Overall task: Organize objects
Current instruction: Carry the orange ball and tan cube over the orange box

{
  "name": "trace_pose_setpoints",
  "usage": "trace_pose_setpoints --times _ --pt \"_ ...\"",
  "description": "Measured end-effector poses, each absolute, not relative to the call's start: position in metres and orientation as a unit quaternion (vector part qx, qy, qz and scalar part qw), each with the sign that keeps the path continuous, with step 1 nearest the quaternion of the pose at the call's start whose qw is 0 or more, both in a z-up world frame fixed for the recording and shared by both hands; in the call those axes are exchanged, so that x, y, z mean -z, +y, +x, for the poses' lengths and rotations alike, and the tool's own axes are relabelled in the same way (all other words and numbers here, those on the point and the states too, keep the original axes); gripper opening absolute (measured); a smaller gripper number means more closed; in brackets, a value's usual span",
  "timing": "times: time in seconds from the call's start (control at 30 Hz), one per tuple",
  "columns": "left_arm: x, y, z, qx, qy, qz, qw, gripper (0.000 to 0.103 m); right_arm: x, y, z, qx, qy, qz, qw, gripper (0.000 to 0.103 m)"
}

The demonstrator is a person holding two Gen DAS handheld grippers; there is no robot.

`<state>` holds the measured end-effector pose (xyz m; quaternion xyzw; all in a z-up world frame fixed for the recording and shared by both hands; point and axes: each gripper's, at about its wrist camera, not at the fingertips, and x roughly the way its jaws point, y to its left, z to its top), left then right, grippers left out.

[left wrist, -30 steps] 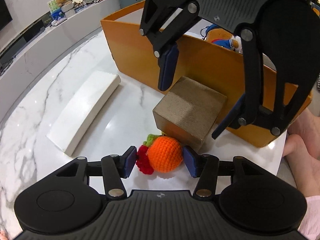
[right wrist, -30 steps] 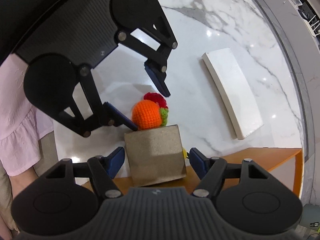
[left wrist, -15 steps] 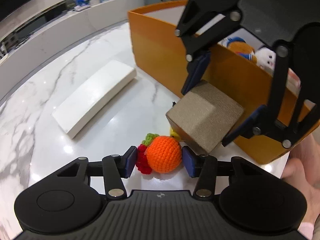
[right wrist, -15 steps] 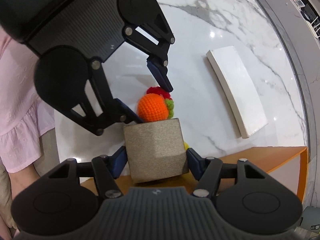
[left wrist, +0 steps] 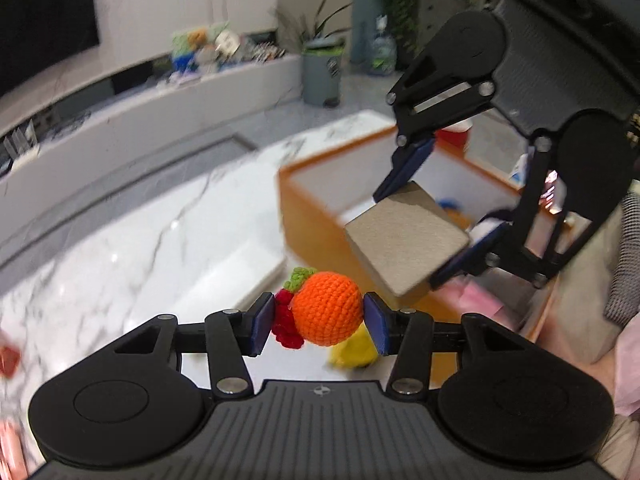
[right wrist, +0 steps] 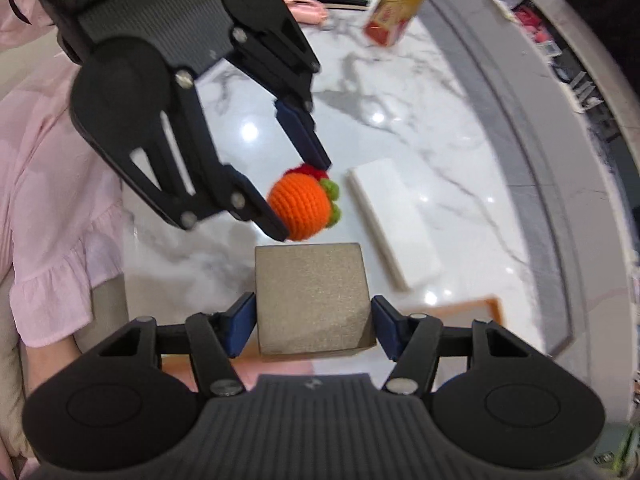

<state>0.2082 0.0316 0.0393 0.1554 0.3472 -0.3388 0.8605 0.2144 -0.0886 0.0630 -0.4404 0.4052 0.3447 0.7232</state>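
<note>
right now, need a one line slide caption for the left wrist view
Left gripper grips a crocheted orange while the right gripper carries a tan block above the orange bin.

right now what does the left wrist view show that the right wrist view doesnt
Only the left wrist view shows the orange bin's white interior, a yellow knitted piece below the crocheted orange, a grey trash can and a dark TV screen.

Only the right wrist view shows a juice bottle lying on the marble table, a pink item at the far edge, and the person's pink sleeve.

Both show the left claw shut on the crocheted orange, the right claw shut on the tan block, and the white slab.
</note>
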Motion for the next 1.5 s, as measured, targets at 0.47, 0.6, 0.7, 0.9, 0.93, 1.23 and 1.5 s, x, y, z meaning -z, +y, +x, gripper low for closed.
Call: trace_pose_setpoints --times 0.47,0.6,0.7,0.9,0.93,1.23,1.5 --pt "-0.031 -0.090 0.241 0.411 0.401 0.252 0.779 0.056 -0.076 -0.181 0.184 -0.217 0.430 -0.439 0.758 0.063" --pt "-0.011 -0.108 0.259 0.416 0.438 0.310 0.734 0.056 -0.065 -0.203 0.190 -0.206 0.432 -0.425 0.768 0.063" --pt "0.002 -0.117 0.265 0.422 0.455 0.357 0.698 0.057 -0.057 -0.214 0.197 -0.202 0.429 -0.425 0.771 0.063" --pt "0.032 -0.132 0.275 0.421 0.482 0.408 0.651 0.057 -0.037 -0.224 0.228 -0.180 0.415 -0.453 0.768 0.063" --pt "0.035 -0.133 0.276 0.423 0.484 0.415 0.644 0.057 -0.033 -0.225 0.233 -0.178 0.415 -0.461 0.764 0.063" --pt "0.052 -0.130 0.293 0.442 0.500 0.400 0.629 0.057 0.007 -0.223 0.281 -0.177 0.459 -0.529 0.692 0.063" --pt "0.055 -0.127 0.296 0.458 0.498 0.382 0.630 0.057 0.031 -0.221 0.307 -0.173 0.492 -0.545 0.657 0.063"
